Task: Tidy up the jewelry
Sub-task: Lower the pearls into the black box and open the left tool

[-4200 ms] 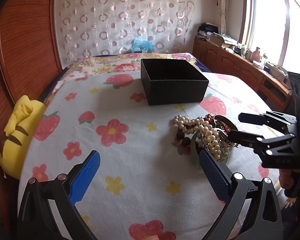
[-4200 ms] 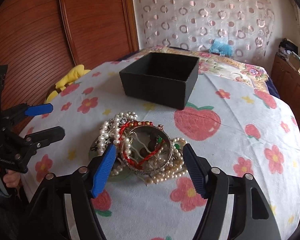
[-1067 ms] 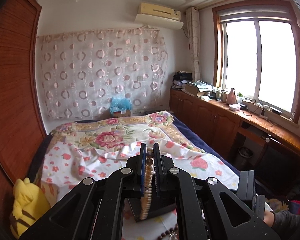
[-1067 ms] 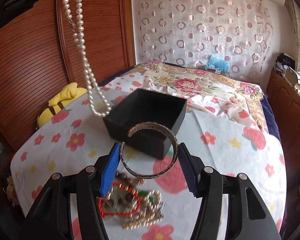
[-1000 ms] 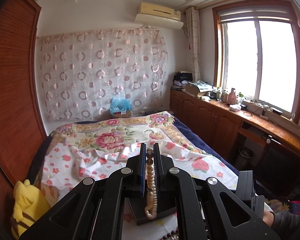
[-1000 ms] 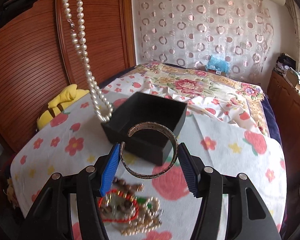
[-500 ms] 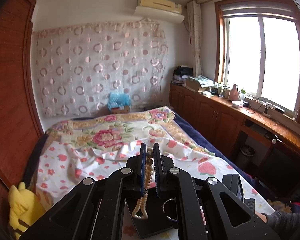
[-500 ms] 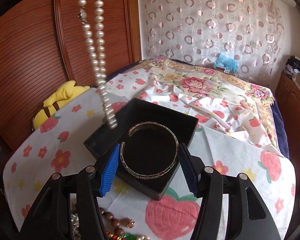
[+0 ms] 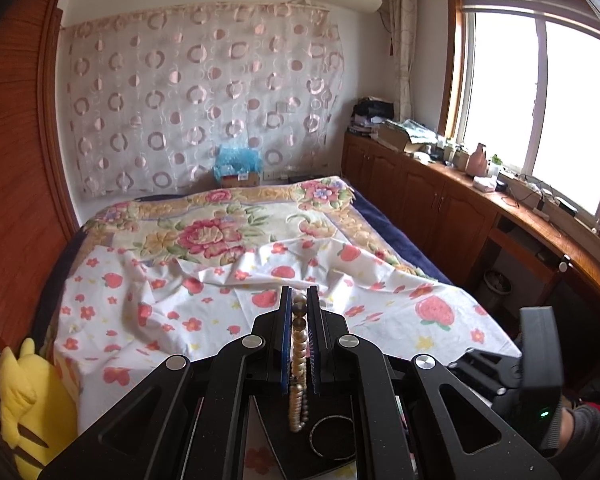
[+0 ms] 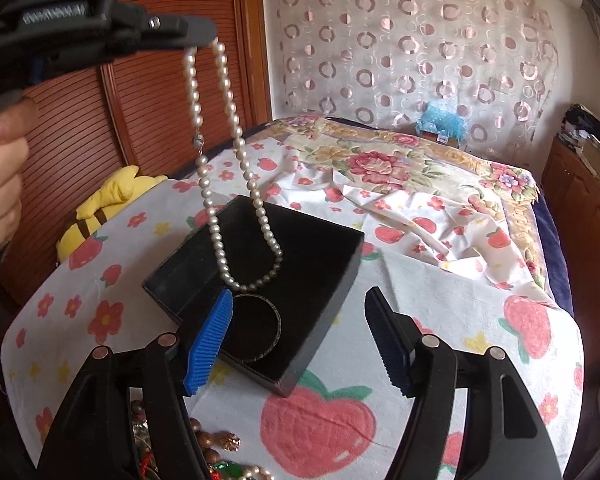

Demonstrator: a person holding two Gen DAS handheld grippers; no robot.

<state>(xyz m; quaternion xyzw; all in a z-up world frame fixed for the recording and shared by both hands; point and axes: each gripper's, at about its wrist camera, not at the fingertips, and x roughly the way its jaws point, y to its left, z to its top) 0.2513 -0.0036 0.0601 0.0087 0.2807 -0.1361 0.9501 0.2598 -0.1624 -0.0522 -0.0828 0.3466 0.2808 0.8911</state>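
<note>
1. Left hand-held gripper (image 9: 299, 308): jaws nearly closed, pinching the pearl necklace (image 10: 236, 184) near its top. The strand hangs as a loop.
2. Bottom of the loop dangles over the open black box (image 10: 320, 248); whether it touches the box floor, cannot tell.
3. Right hand-held gripper (image 10: 300, 336): jaws spread wide, nothing between them. It sits just in front of the box.
4. Metal bangle (image 10: 256, 330) lies flat inside the box, near its front corner. Judged: this item is already put away.
5. Box rests on the strawberry-print cloth (image 10: 440, 320) covering the surface.
6. Leftover jewelry pile (image 10: 204, 452) (brown beads, some red and green pieces, more pearls) lies on the cloth near the right gripper, outside the box.
7. Progress estimate: one piece stowed, necklace about to be lowered, several pieces remaining. Early to middle stage.
</note>
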